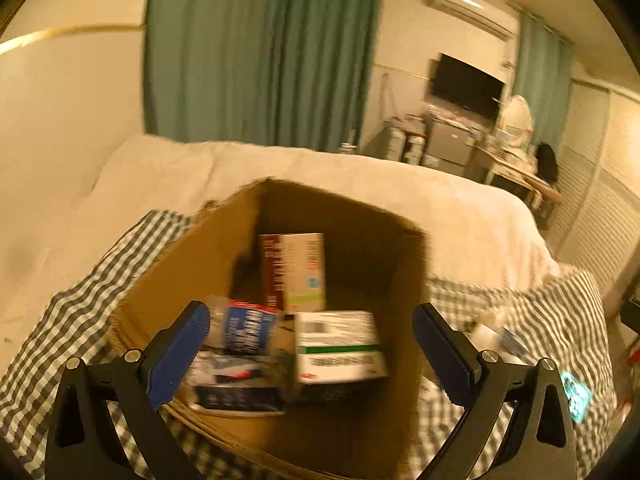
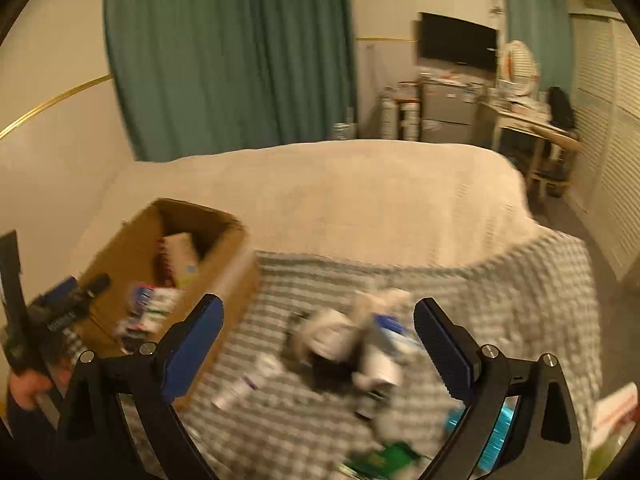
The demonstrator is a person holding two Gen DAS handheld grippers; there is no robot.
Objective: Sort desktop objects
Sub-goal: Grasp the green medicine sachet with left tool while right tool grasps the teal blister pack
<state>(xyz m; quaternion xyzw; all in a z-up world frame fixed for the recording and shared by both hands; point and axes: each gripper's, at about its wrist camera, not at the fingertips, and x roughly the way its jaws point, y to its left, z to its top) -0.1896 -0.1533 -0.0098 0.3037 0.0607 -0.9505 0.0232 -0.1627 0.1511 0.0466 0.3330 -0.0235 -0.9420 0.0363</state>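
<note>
An open cardboard box (image 1: 224, 236) stands on a grey checked cloth (image 1: 520, 300). Inside it are an upright red and white carton (image 1: 294, 270), a white carton with a green stripe (image 1: 340, 348), a blue packet (image 1: 248, 330) and a dark packet (image 1: 236, 392). My left gripper (image 1: 312, 350) is open and empty just above the box's near side. My right gripper (image 2: 318, 354) is open and empty above a blurred pile of small packets and bottles (image 2: 356, 344) on the cloth. The box (image 2: 132, 240) lies left of that pile. The left gripper's body (image 2: 48, 320) shows at the left edge.
A bed with a cream cover (image 2: 340, 192) lies behind the cloth. Green curtains (image 2: 228, 52) hang on the far wall. A dark screen (image 2: 456, 40), shelves and a desk (image 2: 532, 120) stand at the back right. A green packet (image 2: 380, 456) and a teal item (image 2: 496, 436) lie near.
</note>
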